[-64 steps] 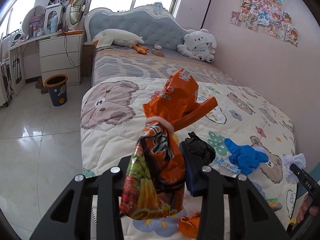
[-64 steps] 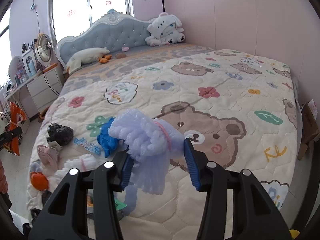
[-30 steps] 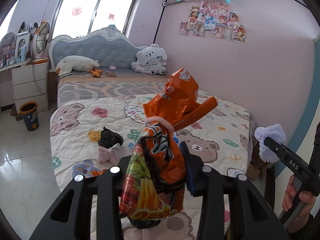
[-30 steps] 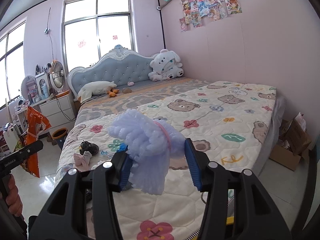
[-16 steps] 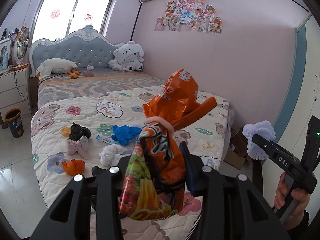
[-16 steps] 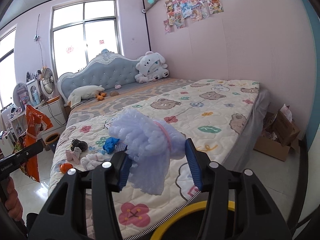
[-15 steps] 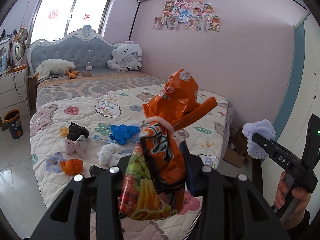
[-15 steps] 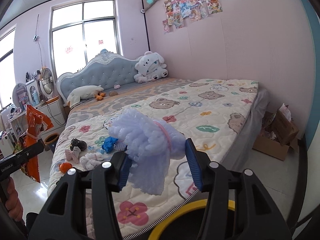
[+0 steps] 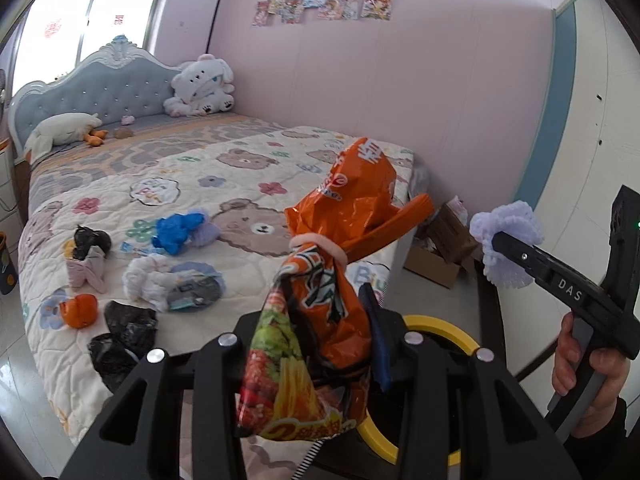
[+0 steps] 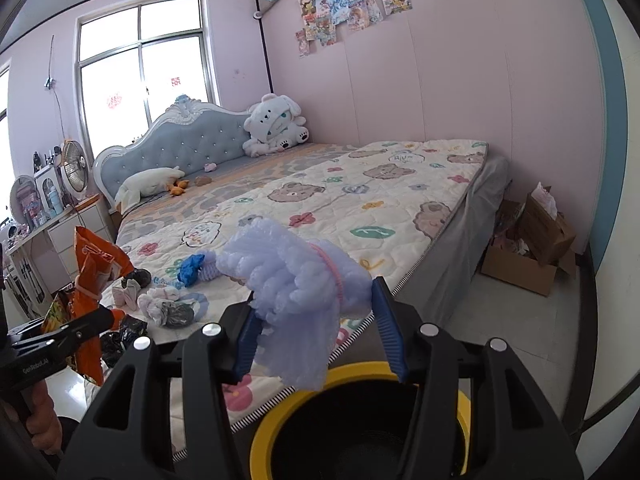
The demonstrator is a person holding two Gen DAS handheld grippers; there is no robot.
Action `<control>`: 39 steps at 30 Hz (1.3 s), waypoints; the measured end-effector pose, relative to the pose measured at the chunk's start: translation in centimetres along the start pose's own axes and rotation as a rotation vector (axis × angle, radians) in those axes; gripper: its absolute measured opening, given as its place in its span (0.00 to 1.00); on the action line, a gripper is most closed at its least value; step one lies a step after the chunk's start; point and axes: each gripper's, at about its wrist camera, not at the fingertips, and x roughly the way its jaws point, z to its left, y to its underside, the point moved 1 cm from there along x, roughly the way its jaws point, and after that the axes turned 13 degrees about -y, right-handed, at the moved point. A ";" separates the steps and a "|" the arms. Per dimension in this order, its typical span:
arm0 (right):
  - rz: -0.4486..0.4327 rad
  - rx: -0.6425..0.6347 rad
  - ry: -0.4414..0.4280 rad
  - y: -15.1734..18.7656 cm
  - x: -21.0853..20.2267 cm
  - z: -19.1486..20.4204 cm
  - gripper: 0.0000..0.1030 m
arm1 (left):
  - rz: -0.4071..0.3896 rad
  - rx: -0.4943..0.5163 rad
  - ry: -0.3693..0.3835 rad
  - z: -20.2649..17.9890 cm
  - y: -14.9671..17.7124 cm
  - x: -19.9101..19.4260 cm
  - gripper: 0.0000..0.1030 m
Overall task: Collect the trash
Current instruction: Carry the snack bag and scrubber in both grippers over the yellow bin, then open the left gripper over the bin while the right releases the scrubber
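Observation:
My left gripper (image 9: 320, 344) is shut on an orange snack bag (image 9: 320, 292) tied with a pink band; the bag also shows in the right wrist view (image 10: 94, 276). My right gripper (image 10: 320, 332) is shut on a lilac foam net (image 10: 300, 280), which also shows in the left wrist view (image 9: 506, 248). A black bin with a yellow rim (image 10: 280, 404) stands just below both grippers, also in the left wrist view (image 9: 448, 326). Several pieces of trash lie on the bed: a blue glove (image 9: 176, 230), black bags (image 9: 120, 344), an orange scrap (image 9: 80, 310).
The bed with a bear-print quilt (image 10: 360, 200) fills the left and middle. An open cardboard box (image 10: 528, 248) stands on the floor by the pink wall. A white dresser with a fan (image 10: 74, 208) is at the far left.
Both grippers have moved from the bed toward its foot with their loads. The yellow-rimmed bin has come further into view beneath them.

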 end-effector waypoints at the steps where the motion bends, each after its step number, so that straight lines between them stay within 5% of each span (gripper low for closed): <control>1: 0.003 0.002 0.006 0.2 -0.2 -0.3 0.48 | 0.008 0.012 0.003 -0.4 0.2 0.2 0.35; 16: 0.057 0.107 0.018 4.7 -3.0 -6.1 0.49 | 0.182 0.145 0.116 -7.7 3.9 3.9 0.35; 31: 0.124 0.186 -0.027 7.1 -1.7 -8.4 0.54 | 0.239 0.178 0.140 -9.7 5.5 5.6 0.38; 39: 0.121 0.207 -0.008 7.1 -1.5 -8.9 0.63 | 0.226 0.158 0.150 -9.1 5.4 5.4 0.62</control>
